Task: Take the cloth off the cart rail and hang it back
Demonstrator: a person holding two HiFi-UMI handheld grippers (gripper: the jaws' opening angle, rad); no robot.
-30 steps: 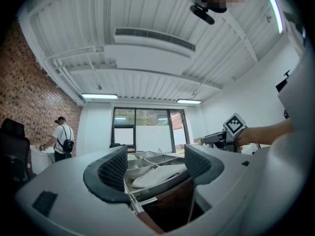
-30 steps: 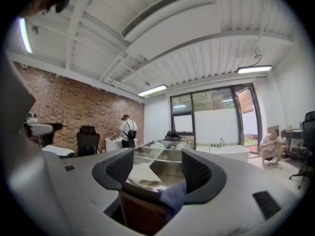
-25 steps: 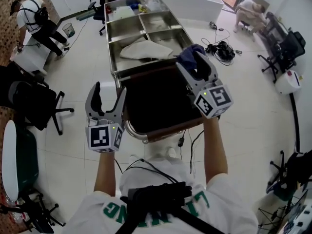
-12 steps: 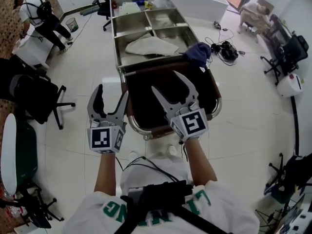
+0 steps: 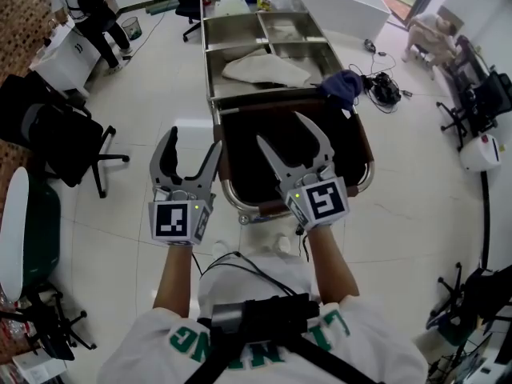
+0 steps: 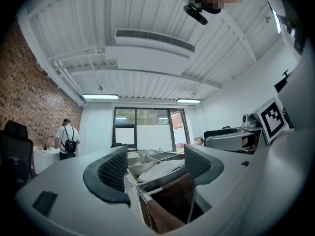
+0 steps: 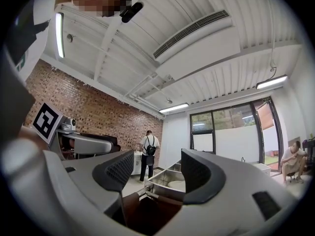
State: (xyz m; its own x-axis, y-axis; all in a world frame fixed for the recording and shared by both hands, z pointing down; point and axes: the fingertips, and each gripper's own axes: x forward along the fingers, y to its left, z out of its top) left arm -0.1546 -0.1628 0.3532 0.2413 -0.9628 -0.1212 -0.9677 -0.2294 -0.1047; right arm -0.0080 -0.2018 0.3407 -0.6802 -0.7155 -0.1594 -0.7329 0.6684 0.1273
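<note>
A dark blue cloth [image 5: 342, 86] hangs bunched over the far right corner of the cart rail [image 5: 364, 146]. The cart has steel compartments [image 5: 240, 32] and a brown bag [image 5: 252, 158] at its near end. My right gripper [image 5: 280, 129] hovers open and empty over the bag, well short of the cloth. My left gripper [image 5: 193, 141] is open and empty by the cart's near left corner. In the left gripper view the left gripper [image 6: 155, 166] frames the compartments and bag. In the right gripper view the right gripper [image 7: 160, 173] looks along the cart; the blue cloth is out of sight there.
A white cloth [image 5: 268, 69] lies in one steel compartment. Black office chairs [image 5: 68, 146] stand at the left, cables [image 5: 386, 90] lie on the floor at the right. One person [image 5: 88, 2] stands far left, another [image 5: 436, 34] sits far right. A white table [image 5: 344, 2] stands behind.
My right gripper has drawn back from the blue cloth toward me and now sits beside the left one. The cloth stays on the rail corner. The left gripper barely moved.
</note>
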